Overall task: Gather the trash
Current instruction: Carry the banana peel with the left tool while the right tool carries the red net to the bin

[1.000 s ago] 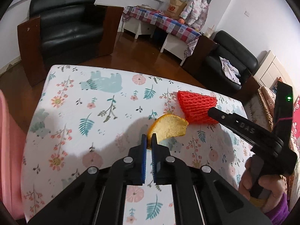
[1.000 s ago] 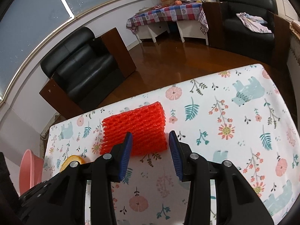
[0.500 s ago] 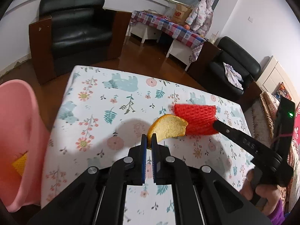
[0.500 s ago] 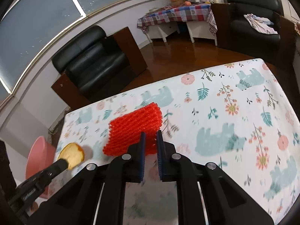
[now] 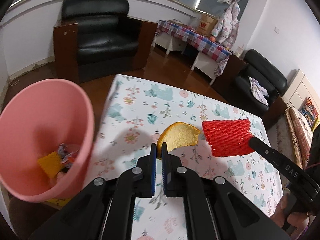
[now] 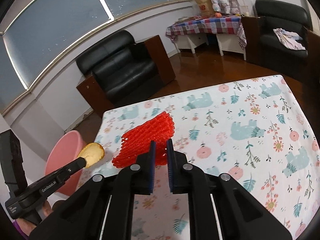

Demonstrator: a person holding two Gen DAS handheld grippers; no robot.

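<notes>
While the left gripper [image 5: 158, 152] pinched the peel [image 5: 180, 136] at frame centre, clear of the table [image 5: 140, 108], the right gripper [image 6: 160, 150] sat clamped on the red net [image 6: 148, 138] just beside it, lifted too. Pink bin [image 5: 46, 136] at lower left held scraps.

A black leather armchair [image 5: 100, 34] with wooden sides stands on the brown floor [image 6: 210, 74] beyond the floral, bear-printed surface [image 5: 160, 104]. A checked-cloth table [image 5: 192, 38] carries a cardboard box [image 5: 207, 25]. A second black armchair [image 5: 262, 80] holds crumpled cloth [image 5: 258, 90].
</notes>
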